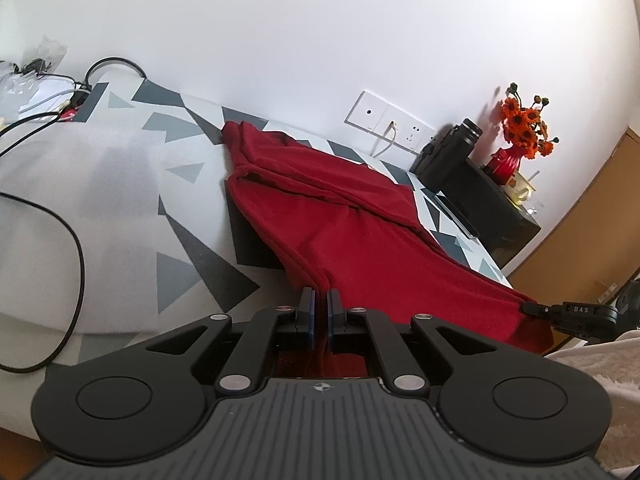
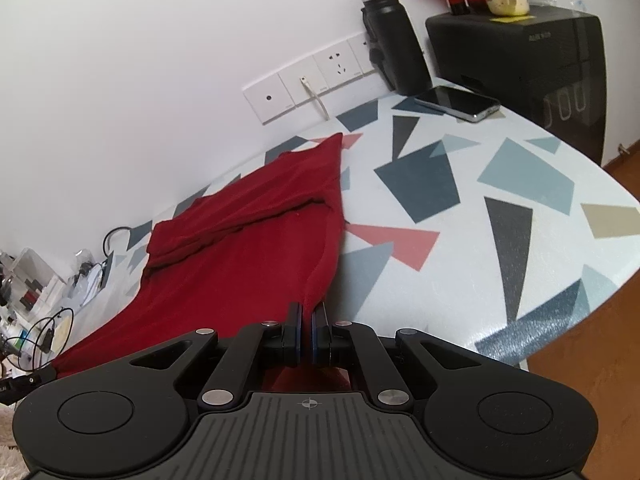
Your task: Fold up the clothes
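Both grippers clamped on near edge of red garment (image 1: 360, 232): left gripper (image 1: 319, 300) pinching one corner, right gripper (image 2: 306, 314) the other. Garment lies stretched across patterned table (image 2: 460, 184) toward wall, far end bunched. You'd want to lift both corners evenly, keep edge taut, carry over to far hem. Fabric soft, knit-like, drapey; tabletop smooth, slick-looking.

Soft, even daylight; the plain white wall (image 1: 320, 40) shows mild glare, fisheye bending and dark vignetting towards its corners.
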Action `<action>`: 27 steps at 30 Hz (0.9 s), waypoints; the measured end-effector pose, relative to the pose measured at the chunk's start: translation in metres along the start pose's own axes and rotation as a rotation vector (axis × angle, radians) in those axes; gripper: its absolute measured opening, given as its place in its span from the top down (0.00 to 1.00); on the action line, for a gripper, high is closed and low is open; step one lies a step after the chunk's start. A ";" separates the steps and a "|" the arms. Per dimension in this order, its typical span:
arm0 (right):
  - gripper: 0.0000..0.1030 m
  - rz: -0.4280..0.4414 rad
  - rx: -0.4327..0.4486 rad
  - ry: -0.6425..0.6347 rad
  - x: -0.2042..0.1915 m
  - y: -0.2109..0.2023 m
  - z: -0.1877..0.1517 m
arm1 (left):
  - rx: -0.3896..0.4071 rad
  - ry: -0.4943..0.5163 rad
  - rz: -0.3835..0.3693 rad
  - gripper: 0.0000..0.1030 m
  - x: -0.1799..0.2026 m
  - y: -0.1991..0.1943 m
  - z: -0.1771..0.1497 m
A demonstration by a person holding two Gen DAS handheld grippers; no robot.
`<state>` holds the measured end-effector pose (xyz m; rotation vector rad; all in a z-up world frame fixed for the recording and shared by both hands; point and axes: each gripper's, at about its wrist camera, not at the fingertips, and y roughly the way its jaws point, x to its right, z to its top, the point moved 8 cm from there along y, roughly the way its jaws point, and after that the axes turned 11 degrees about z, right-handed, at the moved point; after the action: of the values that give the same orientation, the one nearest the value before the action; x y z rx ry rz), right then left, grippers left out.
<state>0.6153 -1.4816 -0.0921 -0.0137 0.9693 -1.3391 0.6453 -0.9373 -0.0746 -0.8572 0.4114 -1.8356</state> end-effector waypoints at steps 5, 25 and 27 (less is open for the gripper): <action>0.96 0.007 -0.011 0.002 -0.005 0.000 0.000 | -0.012 0.004 -0.006 0.95 -0.003 -0.004 -0.006; 0.96 0.036 0.075 0.001 -0.029 0.003 0.064 | 0.101 -0.017 -0.026 0.95 -0.011 0.025 0.067; 0.96 0.049 0.095 -0.006 -0.033 0.012 0.086 | 0.112 -0.004 -0.014 0.95 -0.010 0.037 0.087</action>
<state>0.6782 -1.4949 -0.0257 0.0782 0.8948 -1.3378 0.7341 -0.9344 -0.0414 -0.7888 0.2978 -1.8507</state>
